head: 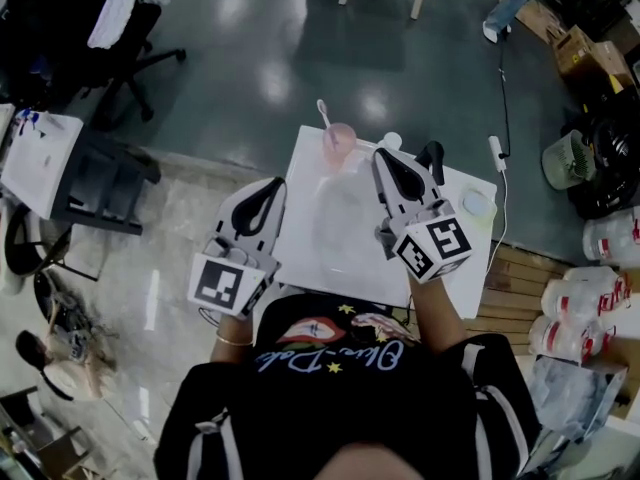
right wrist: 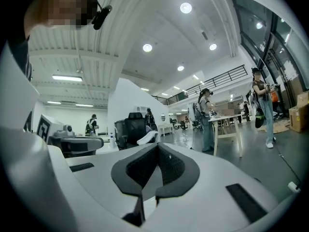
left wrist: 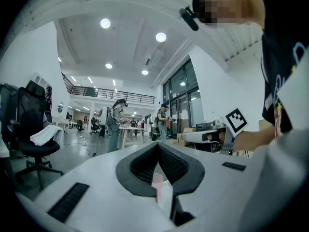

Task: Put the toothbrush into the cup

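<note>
A translucent pink cup stands at the far edge of the small white table. A pink toothbrush stands in the cup, leaning to the far left. My left gripper hovers over the table's left edge, shut and empty. My right gripper is raised just right of the cup, also shut with nothing held. In the left gripper view the shut left gripper points level across the room, with the pink cup showing low behind its tips. The right gripper likewise looks out over the room.
A round white lid lies at the table's right edge and a small white object sits beyond the cup. A power strip and cable lie on the floor to the right. An office chair and white desk stand at the left.
</note>
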